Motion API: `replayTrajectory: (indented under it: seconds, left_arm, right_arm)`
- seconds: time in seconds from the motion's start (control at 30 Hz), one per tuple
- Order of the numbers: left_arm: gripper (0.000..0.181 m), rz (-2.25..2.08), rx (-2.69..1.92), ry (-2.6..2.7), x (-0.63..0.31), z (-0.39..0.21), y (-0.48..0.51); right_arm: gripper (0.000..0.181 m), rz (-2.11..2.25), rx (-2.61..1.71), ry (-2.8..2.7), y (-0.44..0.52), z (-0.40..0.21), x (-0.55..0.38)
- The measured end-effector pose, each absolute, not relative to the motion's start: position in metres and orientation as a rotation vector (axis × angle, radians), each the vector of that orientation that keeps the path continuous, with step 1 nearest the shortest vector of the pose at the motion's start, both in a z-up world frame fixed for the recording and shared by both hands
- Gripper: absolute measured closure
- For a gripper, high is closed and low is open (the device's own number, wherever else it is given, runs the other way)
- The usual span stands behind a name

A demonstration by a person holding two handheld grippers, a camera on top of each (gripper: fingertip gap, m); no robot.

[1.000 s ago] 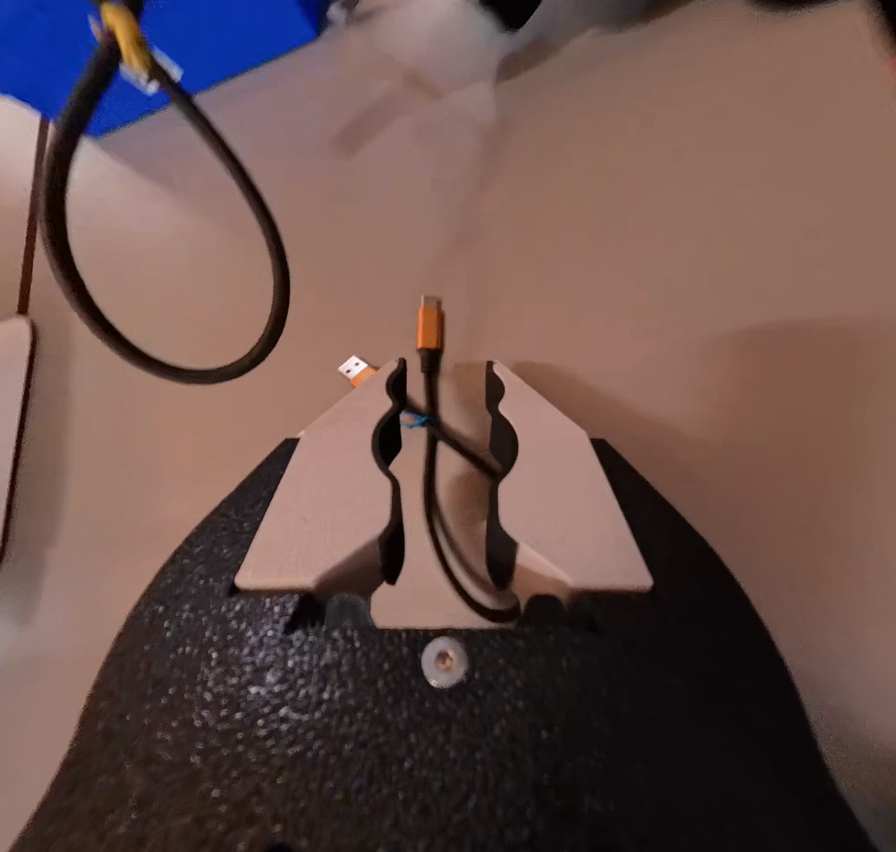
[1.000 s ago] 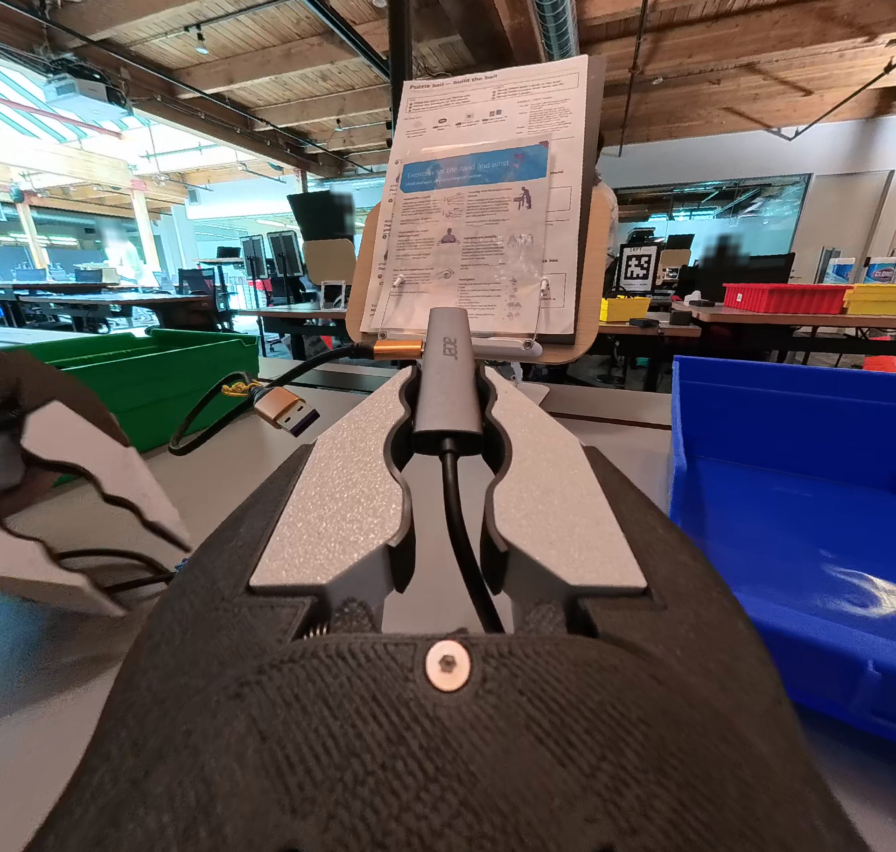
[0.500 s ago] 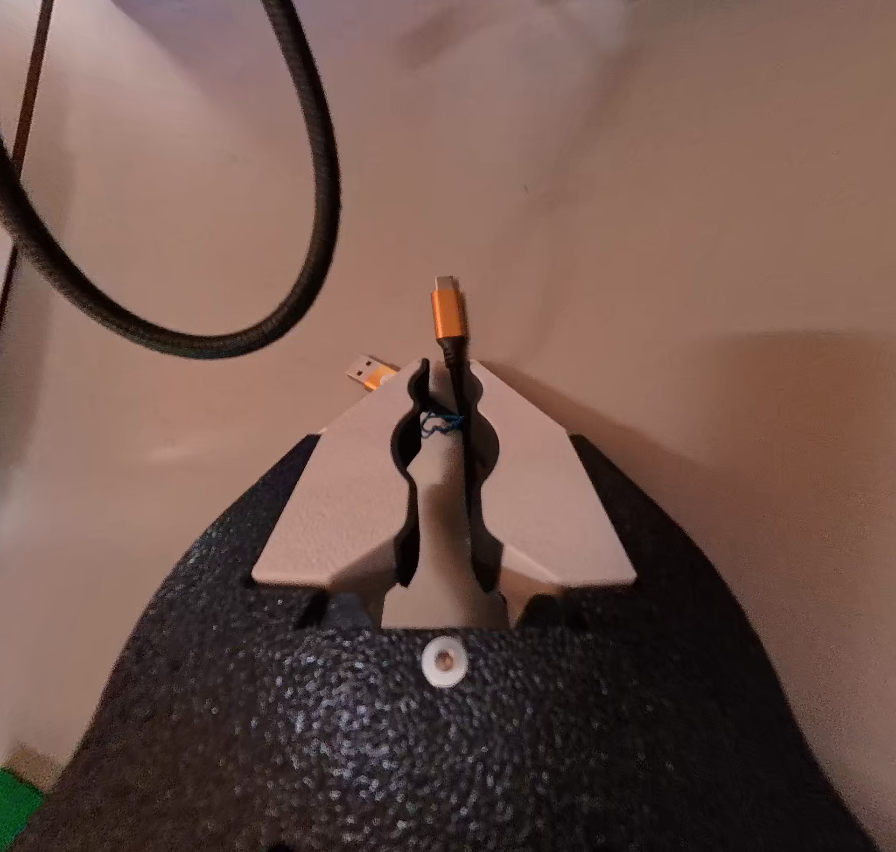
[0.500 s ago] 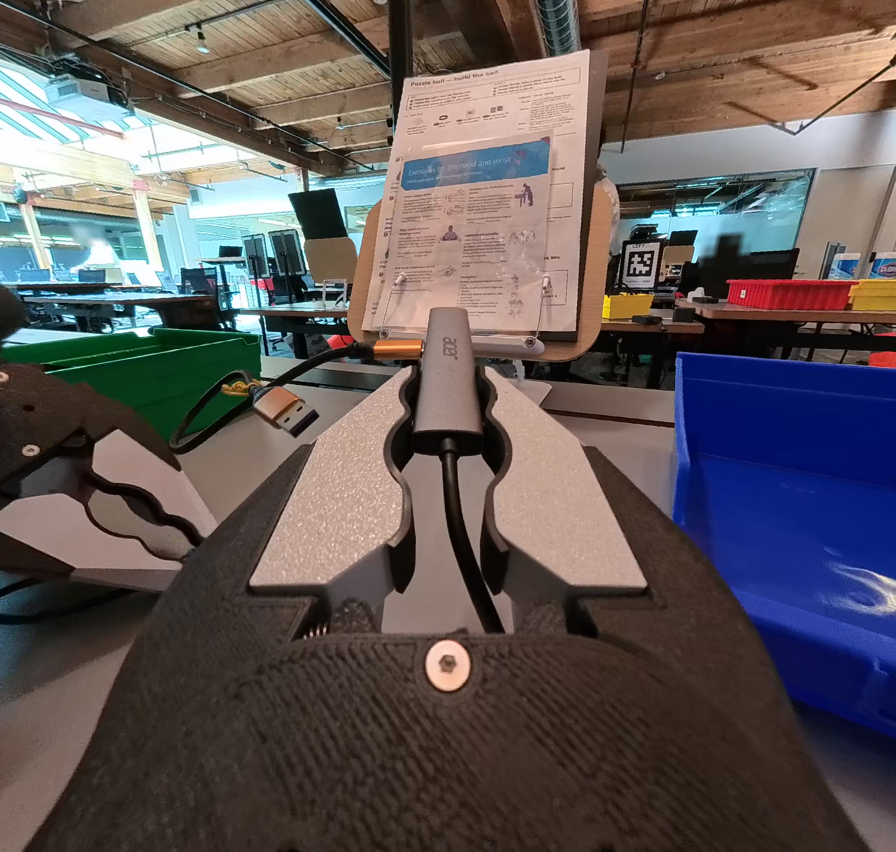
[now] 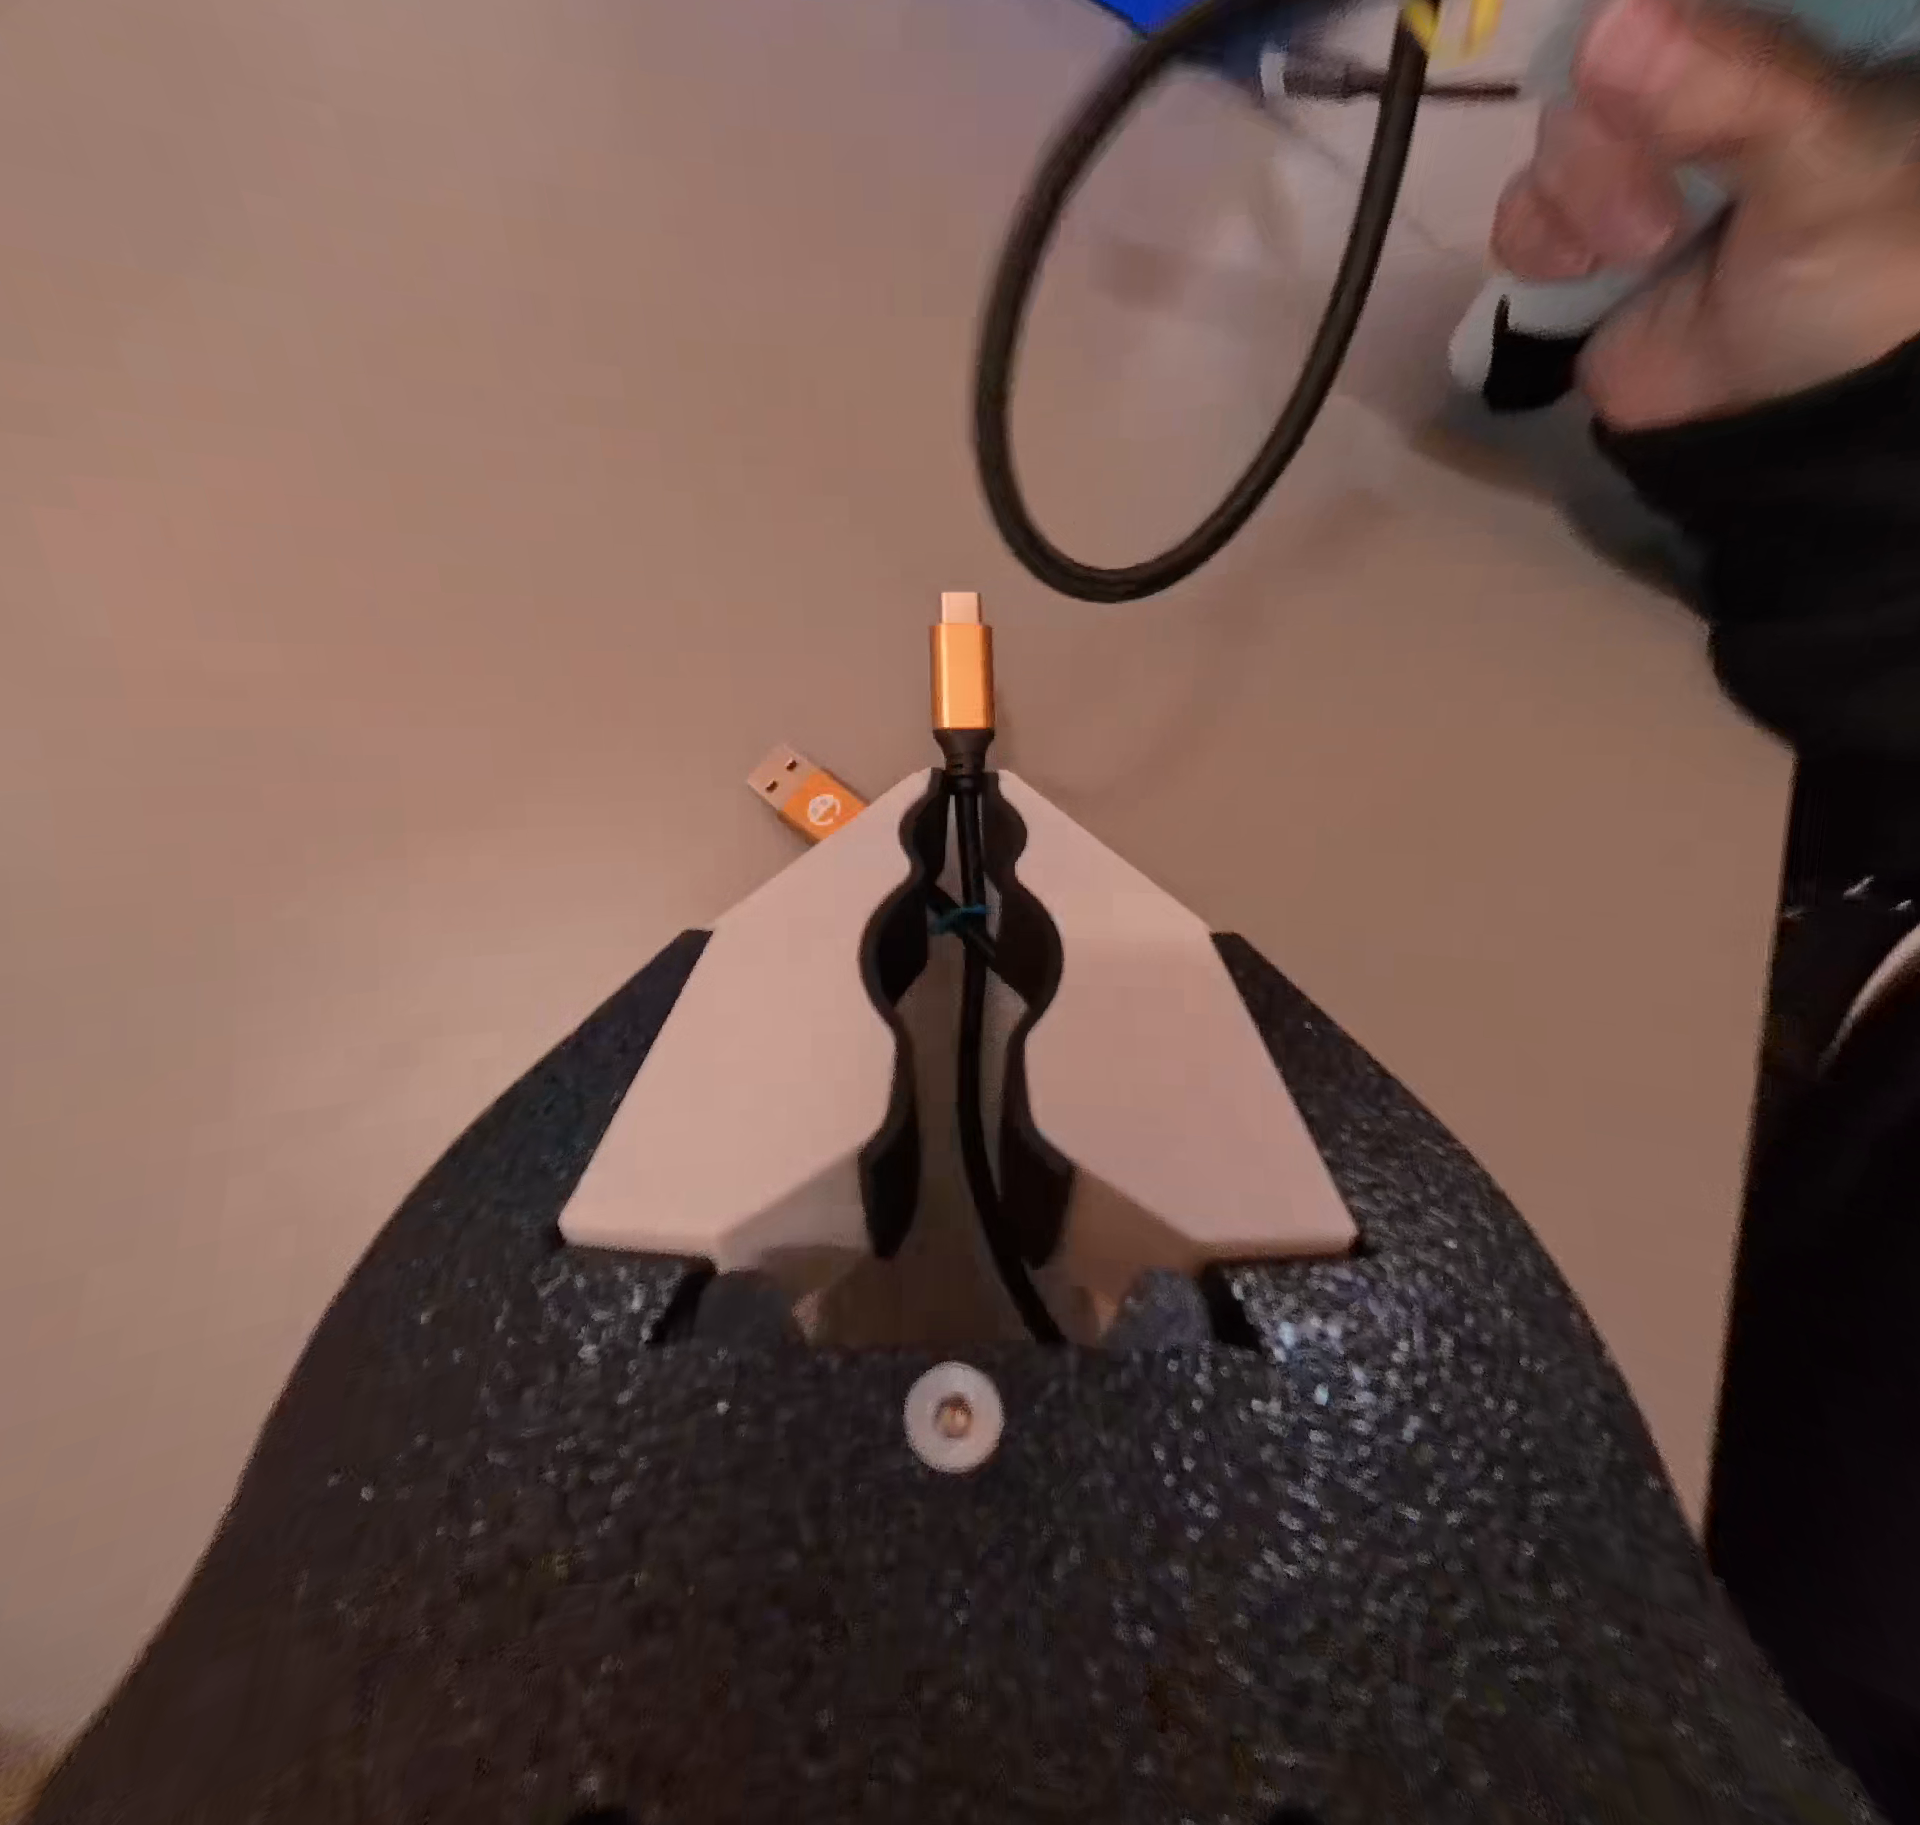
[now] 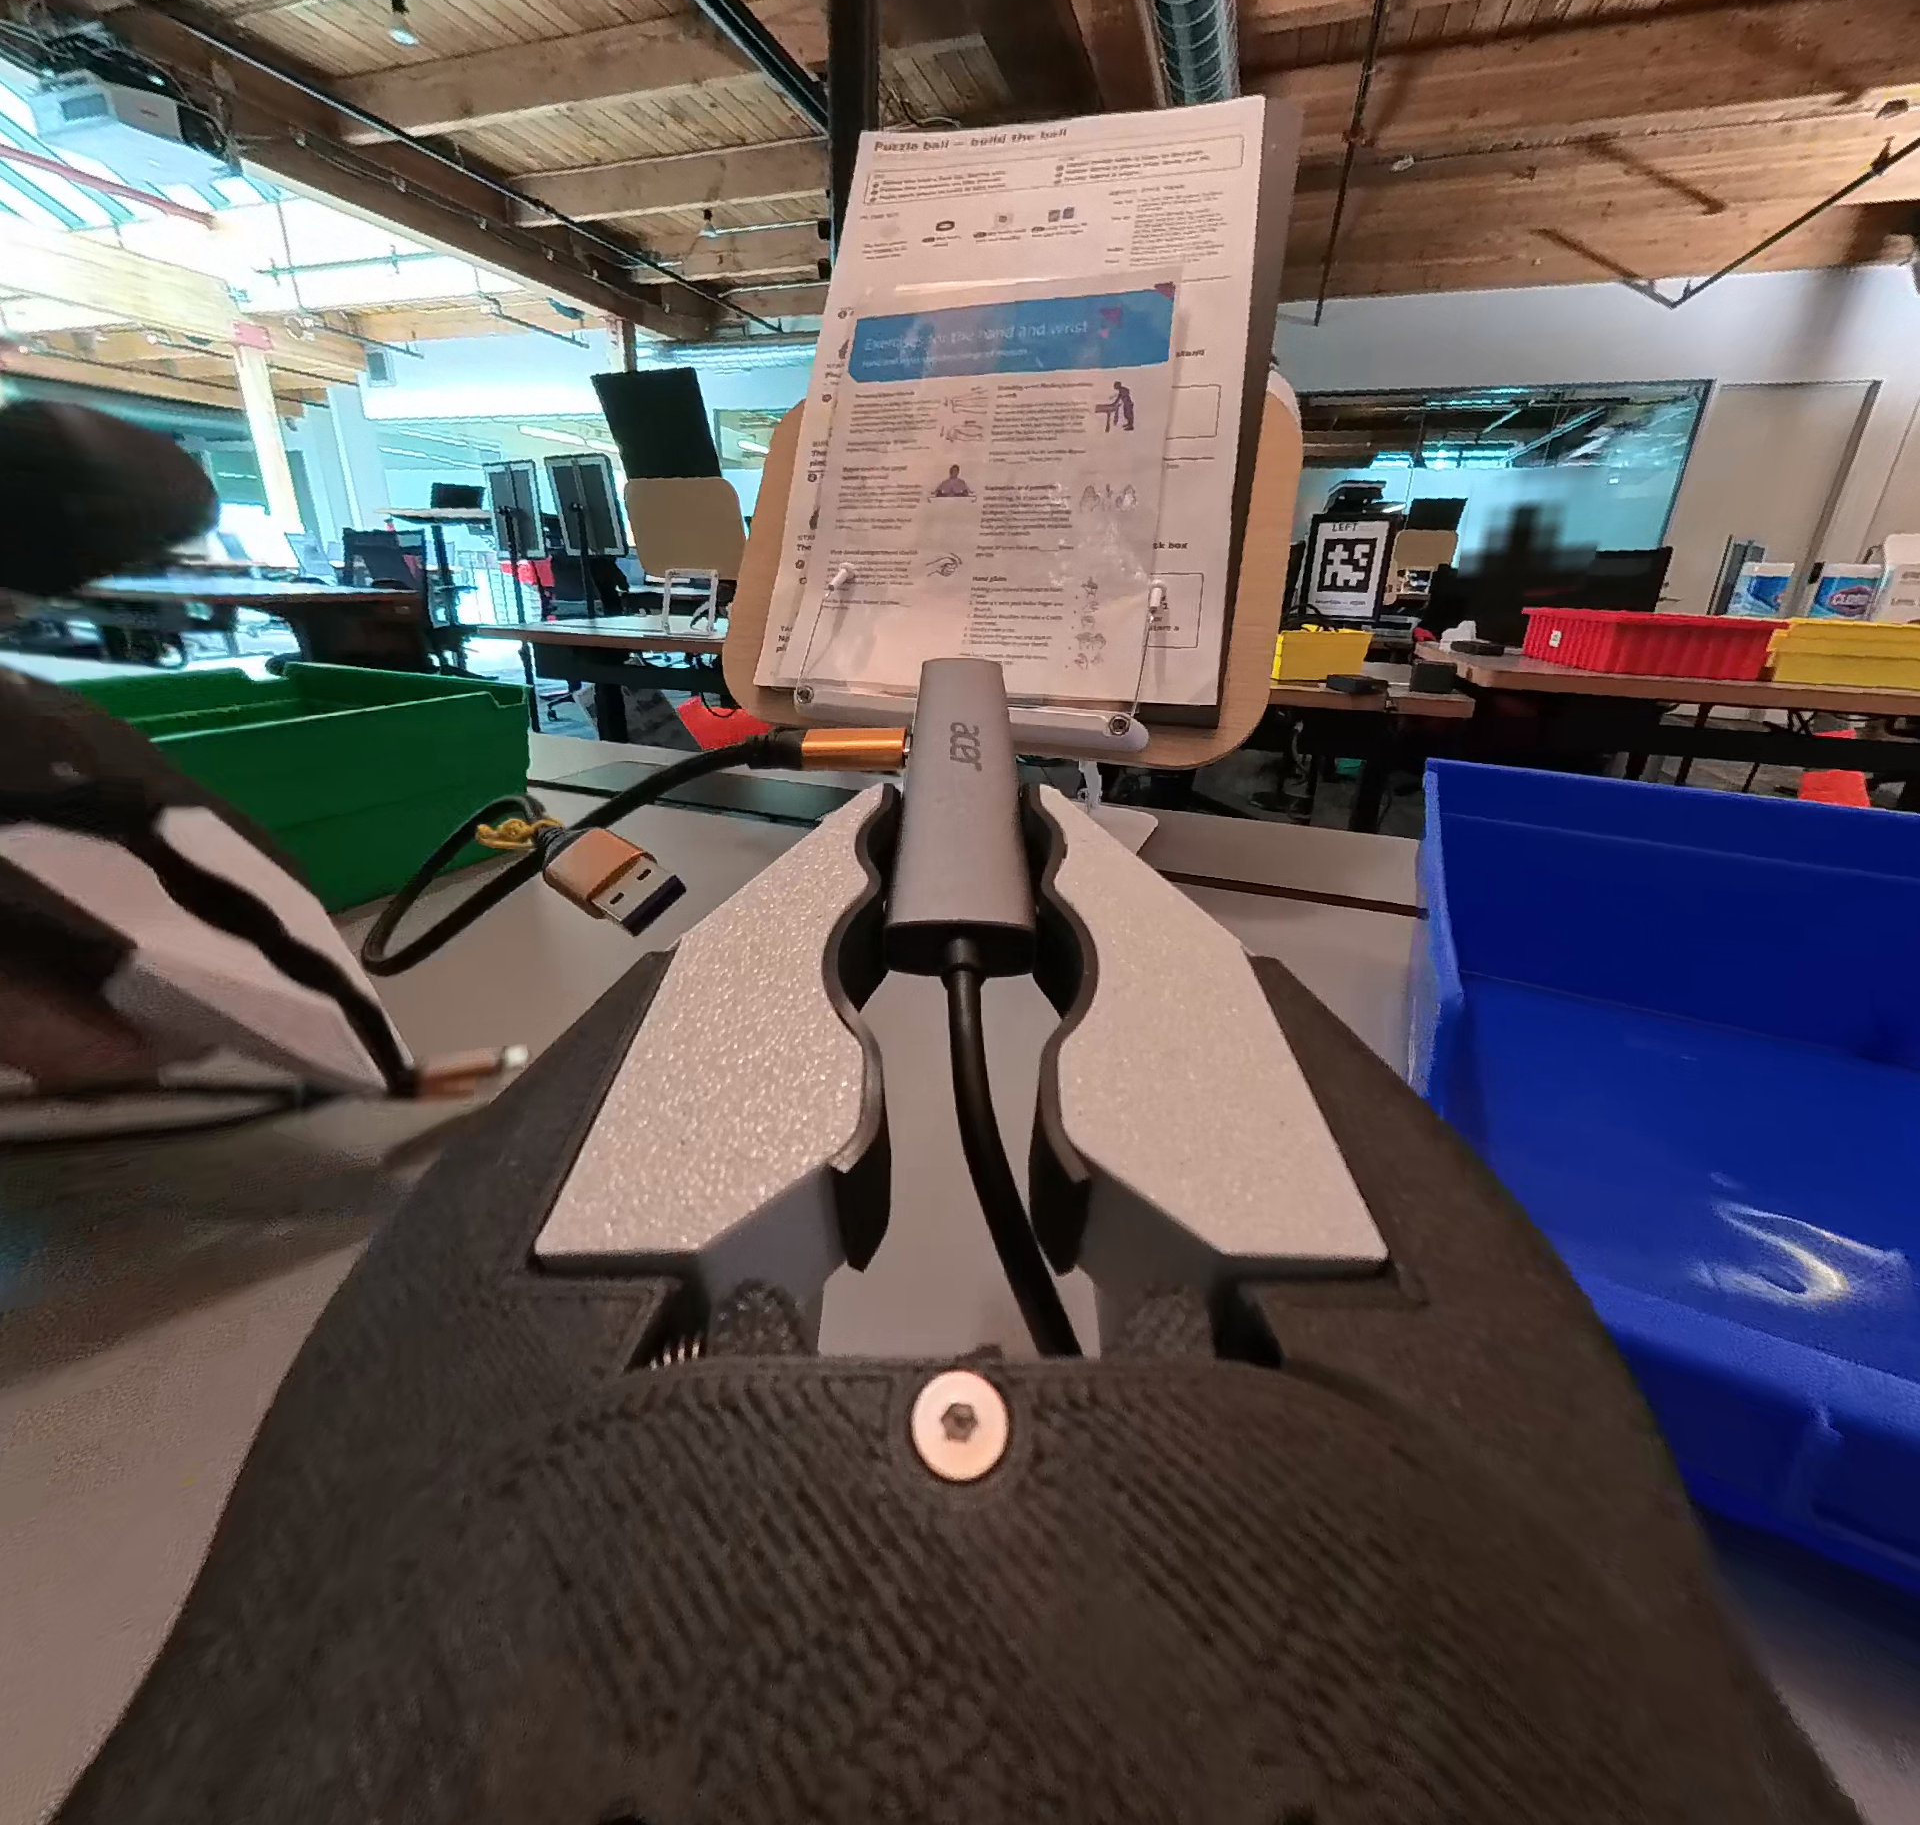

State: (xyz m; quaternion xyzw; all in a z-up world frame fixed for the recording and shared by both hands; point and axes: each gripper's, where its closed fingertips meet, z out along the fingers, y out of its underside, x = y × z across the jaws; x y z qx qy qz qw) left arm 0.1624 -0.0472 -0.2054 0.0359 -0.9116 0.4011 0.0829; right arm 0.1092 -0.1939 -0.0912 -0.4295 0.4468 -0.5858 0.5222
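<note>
My left gripper [image 5: 962, 783] is shut on a thin black cable just behind its small orange plug [image 5: 961, 672], which sticks out past the fingertips. The cable's other orange plug [image 5: 805, 804] pokes out to the left under the finger. My right gripper [image 6: 958, 799] is shut on a grey USB hub [image 6: 961, 819], held upright. A thick braided black cable [image 6: 488, 861] with an orange plug [image 6: 852, 747] is in the hub's left side; its free plug [image 6: 613, 882] hangs in the air. That loop [image 5: 1195, 321] shows at the upper right of the left wrist view. The left gripper [image 6: 187, 954] shows at the left.
A beige table top [image 5: 416, 373] lies under the left gripper. A blue bin [image 6: 1683, 1100] stands at the right and a green bin [image 6: 332, 757] at the back left. A wooden stand with printed sheets [image 6: 1029, 445] is behind the hub. A person's hand [image 5: 1714, 175] holds the right gripper. Spacing between my two grippers at the tips: around 20 cm.
The left gripper has closed onto the thin cable and swung round. The braided loop and the right hand now show at its upper right. The right gripper has held still.
</note>
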Motion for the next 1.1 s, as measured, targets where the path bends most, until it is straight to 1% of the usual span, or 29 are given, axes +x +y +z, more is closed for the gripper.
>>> replayTrajectory:
  seconds: [0.03,0.23,0.33,0.43,0.63,1.1]
  left_arm:
    - [0.178,1.215,0.153,-2.725,0.17,-0.197,-0.039]
    - [0.178,1.384,0.408,-2.928,0.22,-0.144,0.013]
    - [0.178,1.519,0.365,-2.881,0.208,-0.112,0.015]
    - [0.177,1.536,0.261,-2.848,0.181,-0.097,0.004]
    - [0.178,1.412,0.149,-2.874,0.153,-0.113,-0.022]
    - [0.177,1.372,0.177,-2.875,0.159,-0.126,-0.025]
  right_arm:
    - [0.159,-1.404,-1.04,1.067,-0.193,-0.092,0.11]
    - [0.159,-1.327,-1.133,1.012,-0.171,-0.097,0.118]
    - [0.16,-1.265,-1.192,0.968,-0.151,-0.101,0.123]
    - [0.16,-1.251,-1.268,0.924,-0.128,-0.105,0.129]
    - [0.16,-1.205,-1.324,0.836,-0.095,-0.107,0.132]
    - [0.16,-1.223,-1.387,0.791,-0.081,-0.11,0.133]
